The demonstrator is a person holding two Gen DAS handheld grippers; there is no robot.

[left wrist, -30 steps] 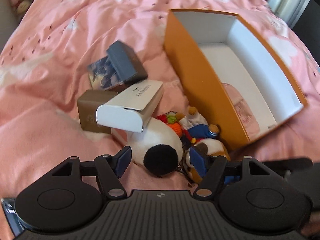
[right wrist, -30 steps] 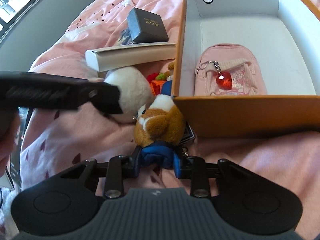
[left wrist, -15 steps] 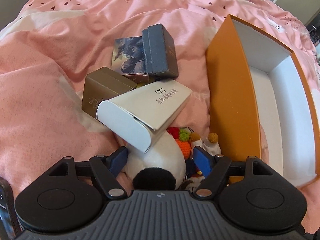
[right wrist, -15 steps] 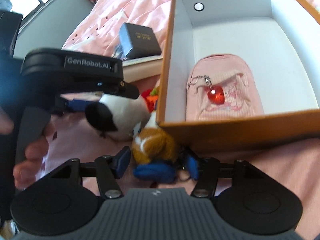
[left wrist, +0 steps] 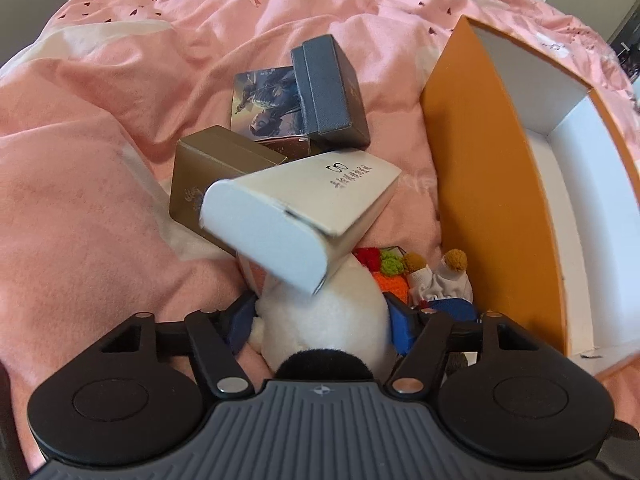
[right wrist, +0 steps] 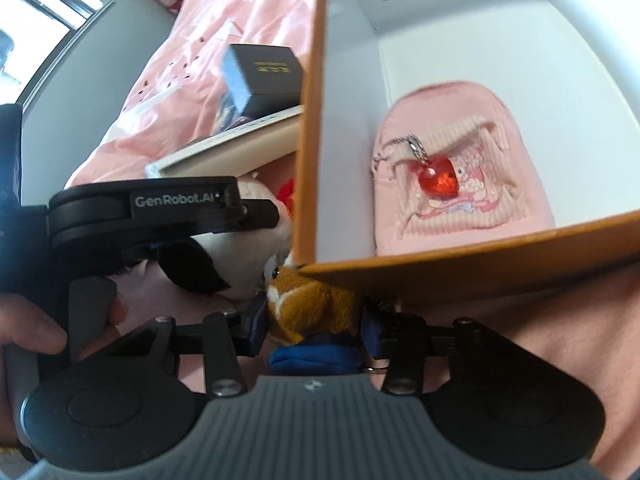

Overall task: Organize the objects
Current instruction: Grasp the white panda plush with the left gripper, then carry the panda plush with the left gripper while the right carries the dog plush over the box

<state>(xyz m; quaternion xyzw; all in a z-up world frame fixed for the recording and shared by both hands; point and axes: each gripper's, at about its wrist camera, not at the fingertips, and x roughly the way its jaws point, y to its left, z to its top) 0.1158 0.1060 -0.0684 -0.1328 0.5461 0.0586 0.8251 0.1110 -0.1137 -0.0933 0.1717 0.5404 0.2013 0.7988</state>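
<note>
My left gripper [left wrist: 320,320] is closed around a white plush with a black patch [left wrist: 324,320], its pads pressing both sides. A white glasses box [left wrist: 304,216] leans on the plush. My right gripper [right wrist: 312,328] has its jaws around a brown and white plush with a blue base [right wrist: 312,312], at the near corner of the orange box [right wrist: 480,264]. A pink mini backpack with a red heart charm [right wrist: 460,184] lies inside that box. The left gripper body [right wrist: 140,216] shows in the right wrist view.
A gold box [left wrist: 212,172], a picture card box [left wrist: 268,108] and a dark grey box [left wrist: 328,92] lie on the pink bedspread [left wrist: 100,200]. Small crocheted toys [left wrist: 404,272] sit between the plush and the orange box wall [left wrist: 488,184].
My left gripper has moved forward over the white plush and closed onto it. My right gripper opened from the blue base, moved forward around the brown plush and narrowed.
</note>
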